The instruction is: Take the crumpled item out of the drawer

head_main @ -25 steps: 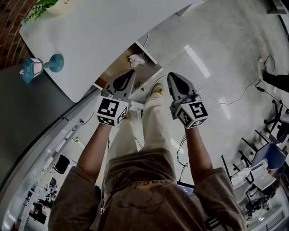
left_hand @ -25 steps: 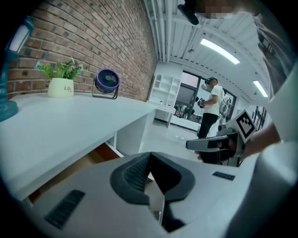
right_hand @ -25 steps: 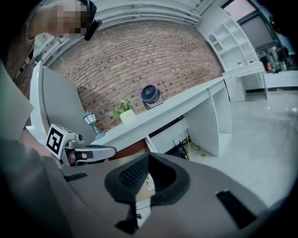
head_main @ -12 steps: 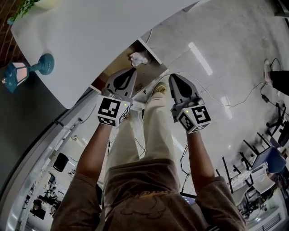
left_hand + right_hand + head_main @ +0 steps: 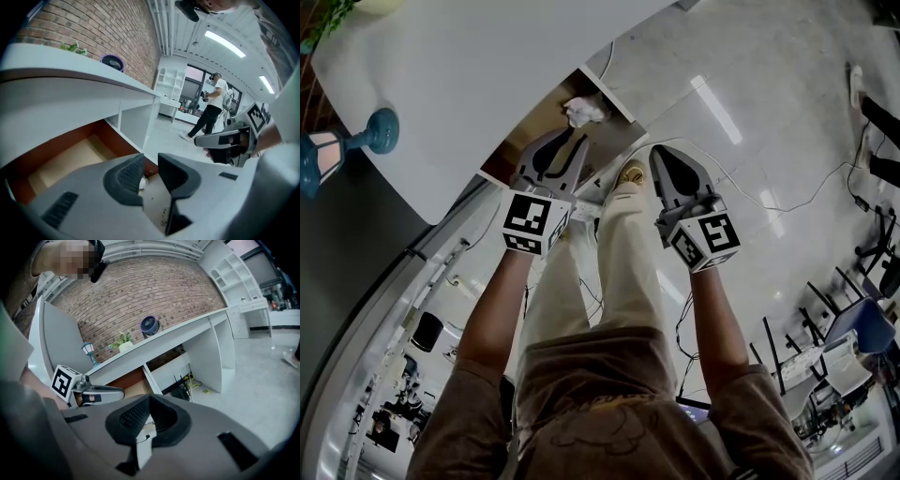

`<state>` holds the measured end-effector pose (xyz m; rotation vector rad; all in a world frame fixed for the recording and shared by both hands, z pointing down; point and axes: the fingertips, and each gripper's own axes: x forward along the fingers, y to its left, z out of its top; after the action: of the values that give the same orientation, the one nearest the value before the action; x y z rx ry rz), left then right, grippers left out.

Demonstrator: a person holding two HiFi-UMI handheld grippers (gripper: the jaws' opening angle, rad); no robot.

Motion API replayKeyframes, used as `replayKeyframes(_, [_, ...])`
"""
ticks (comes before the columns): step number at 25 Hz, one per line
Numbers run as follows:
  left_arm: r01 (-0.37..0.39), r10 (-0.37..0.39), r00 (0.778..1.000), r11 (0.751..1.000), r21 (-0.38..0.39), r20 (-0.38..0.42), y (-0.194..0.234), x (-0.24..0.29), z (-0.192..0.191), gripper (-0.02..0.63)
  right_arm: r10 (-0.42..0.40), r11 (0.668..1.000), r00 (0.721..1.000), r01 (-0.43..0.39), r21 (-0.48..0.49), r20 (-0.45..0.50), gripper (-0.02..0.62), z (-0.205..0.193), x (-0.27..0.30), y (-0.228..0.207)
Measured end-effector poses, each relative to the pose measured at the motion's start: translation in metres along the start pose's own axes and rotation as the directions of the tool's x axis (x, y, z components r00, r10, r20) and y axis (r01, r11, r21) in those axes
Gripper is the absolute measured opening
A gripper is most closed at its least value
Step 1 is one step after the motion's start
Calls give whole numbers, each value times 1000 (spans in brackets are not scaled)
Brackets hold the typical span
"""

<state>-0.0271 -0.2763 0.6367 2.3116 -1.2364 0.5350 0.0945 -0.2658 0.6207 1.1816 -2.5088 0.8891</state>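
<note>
Head view: the crumpled white paper ball lies at the far end of the open brown-lined drawer under the white desk top. The drawer is pulled out, so I can reach the ball from above. I have the left gripper over the drawer's near part, aimed along its length at the ball but short of touching it. The right gripper is held beside it over the pale floor, outside the drawer, where I judge it keeps out of the left's path. Left gripper view: the jaws are narrowly apart and opening, and their pads press on nothing. A sliver of the paper ball shows through the gap, beyond the tips, so the approach line looks correct. The drawer's reddish-brown wall runs to the left. I judge the gap too narrow for the ball, so the jaws need to widen further before the reach. Right gripper view: the jaws are together and hold nothing, in line with a standby role. The left gripper shows ahead of the drawer opening.
</note>
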Motion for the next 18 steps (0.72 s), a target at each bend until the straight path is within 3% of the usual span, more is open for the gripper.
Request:
replayKeyframes(5, [19,-19,1000,1000,-12,-25,-4,5,-5,145,-7,1000,1000,7,0,-2,-3,-2,-4,-3])
replayKeyframes(13, [64,-63,994,998,9,-88,-8,11,-16,300,-2,1000,1000,2,-3,-14,-3,-6,-5,-1])
replayKeyframes(18, [52,-49,993,998,20,-107,-4,13,-21,385,-5,1000,1000,5,-2,-17,-3,-7,-5,-4])
